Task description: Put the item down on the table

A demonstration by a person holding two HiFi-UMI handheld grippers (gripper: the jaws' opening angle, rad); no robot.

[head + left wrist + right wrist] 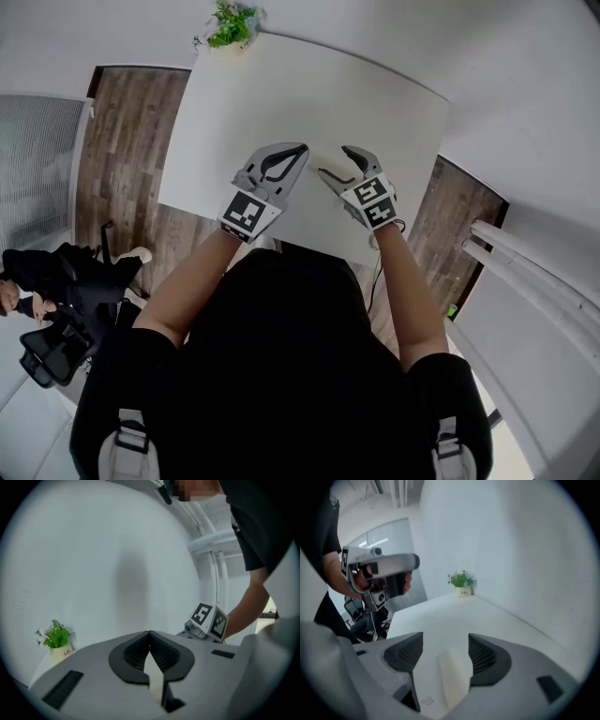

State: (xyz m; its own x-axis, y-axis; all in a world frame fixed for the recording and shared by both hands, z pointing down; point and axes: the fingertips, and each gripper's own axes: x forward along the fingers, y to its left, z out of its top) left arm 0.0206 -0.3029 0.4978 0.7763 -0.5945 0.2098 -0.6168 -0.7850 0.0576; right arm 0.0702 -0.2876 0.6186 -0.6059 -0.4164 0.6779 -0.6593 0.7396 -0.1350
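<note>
A white table is being worked over by two grippers, and a small green plant is being held in a white pot at its far corner. The left gripper is being held with jaws pressed together at the tips on nothing, while the right gripper is being held with jaws apart around a pale rounded item, lying between them close to one jaw. Whether the item is touching the table is not being shown, its near end being hidden by the gripper body.

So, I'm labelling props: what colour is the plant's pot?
The pot is white with small dark lettering; clearest in the left gripper view.
</note>
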